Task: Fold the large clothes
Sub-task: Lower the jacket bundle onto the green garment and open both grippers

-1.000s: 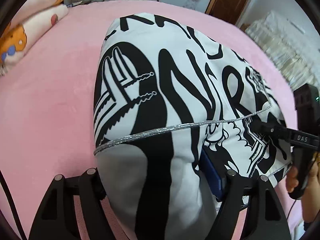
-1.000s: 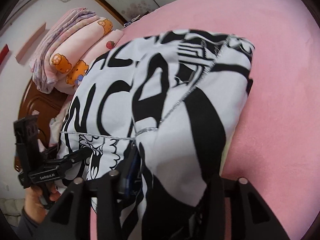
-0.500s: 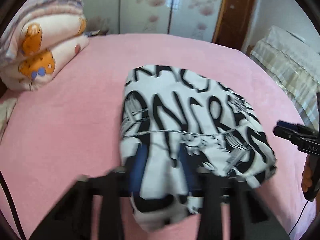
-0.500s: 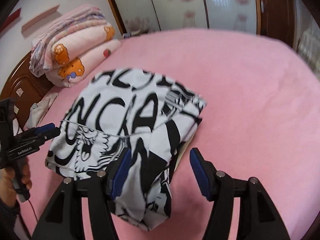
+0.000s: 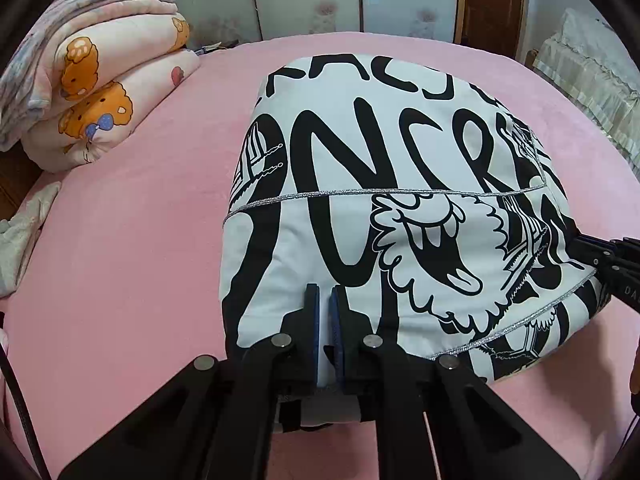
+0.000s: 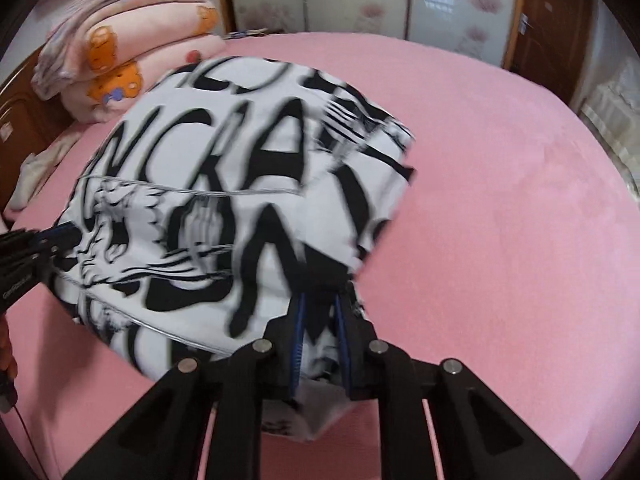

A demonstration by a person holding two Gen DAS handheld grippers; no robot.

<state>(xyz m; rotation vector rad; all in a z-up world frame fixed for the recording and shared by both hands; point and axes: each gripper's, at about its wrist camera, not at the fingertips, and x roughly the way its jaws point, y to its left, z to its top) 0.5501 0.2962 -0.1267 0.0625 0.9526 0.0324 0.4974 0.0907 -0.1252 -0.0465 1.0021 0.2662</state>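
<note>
The white garment with bold black graffiti lettering lies folded in a thick bundle on the pink plush bed. The left gripper has its jaws pinched on the garment's near edge; the right gripper likewise has its jaws closed on a near corner fold. A stack of folded pink cartoon-print quilts sits beyond, well apart from the garment.

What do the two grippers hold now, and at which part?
Both hold the black-and-white garment by its near edge: the left gripper toward the left corner, the right gripper toward the right corner.
</note>
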